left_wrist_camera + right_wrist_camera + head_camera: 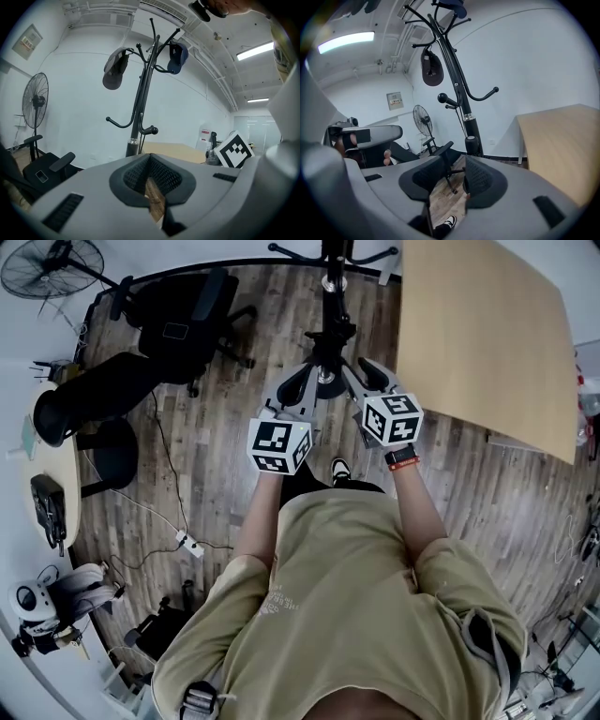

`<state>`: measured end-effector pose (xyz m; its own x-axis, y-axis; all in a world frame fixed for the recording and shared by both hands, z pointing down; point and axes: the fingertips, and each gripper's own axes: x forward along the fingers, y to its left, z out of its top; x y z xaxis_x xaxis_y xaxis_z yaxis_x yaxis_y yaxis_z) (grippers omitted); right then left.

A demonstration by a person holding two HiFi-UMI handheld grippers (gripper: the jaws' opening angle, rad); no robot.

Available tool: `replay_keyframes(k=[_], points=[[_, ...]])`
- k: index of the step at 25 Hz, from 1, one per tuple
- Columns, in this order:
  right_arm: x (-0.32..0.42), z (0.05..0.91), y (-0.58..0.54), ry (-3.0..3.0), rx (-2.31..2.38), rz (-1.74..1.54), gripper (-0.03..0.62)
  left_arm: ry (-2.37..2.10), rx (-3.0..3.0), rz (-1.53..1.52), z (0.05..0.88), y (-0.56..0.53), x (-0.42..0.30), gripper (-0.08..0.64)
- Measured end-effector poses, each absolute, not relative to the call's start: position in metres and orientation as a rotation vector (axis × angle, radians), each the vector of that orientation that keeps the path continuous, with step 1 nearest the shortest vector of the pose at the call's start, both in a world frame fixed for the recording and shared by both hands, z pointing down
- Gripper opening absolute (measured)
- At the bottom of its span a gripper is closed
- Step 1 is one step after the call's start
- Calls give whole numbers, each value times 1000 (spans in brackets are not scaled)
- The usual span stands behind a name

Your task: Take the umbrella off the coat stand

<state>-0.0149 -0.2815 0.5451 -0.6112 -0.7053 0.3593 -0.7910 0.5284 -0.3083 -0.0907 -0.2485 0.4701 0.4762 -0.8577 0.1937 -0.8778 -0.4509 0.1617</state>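
The left gripper [150, 163] is seen with its pads pressed together at the tips and nothing caught between them. Only a sliver of the wooden floor [225, 427] is shown behind the pads. The right gripper [454, 161] is held with its jaws spread, and only floor and a shoe [450, 220] are seen through the gap. Both grippers are pointed side by side toward the coat stand [140, 103], close to its pole, and neither is touching it. The umbrella [472, 145], as far as can be told the short black cylinder with a flat, paler top, is found right against the lower part of the pole, below a silver collar [467, 117]. Whether it hangs or stands there cannot be told. In the head view it is framed between the two sets of jaws. Two caps [115, 70] are hung on the upper hooks. A wooden table [483, 334] is placed to the right of the stand, with an office chair [187, 320] and a fan [35, 101] to its left.
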Motion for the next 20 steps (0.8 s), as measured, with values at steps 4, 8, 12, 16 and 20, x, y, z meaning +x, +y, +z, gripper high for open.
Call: replay_keyframes(k=[4,8,12,16,20], points=[[-15,558,-293,-2592,1267,788,203,-1489,2492,120,474,-254,-89,23],[-11,573,-307,-2552,1301,764,248,-1468,2503,129,477,-261,-86,23],[-12,592,-319,-2527,1309,762,264,-1457,2501,126,483,-265,-87,23],[-16,602,-331,-2534,1288,732,264,-1446,2497,130,488,-267,-90,23],[-18,609,-342,-2537,1265,691,268,-1439,2490,132,490,-267,-90,23]])
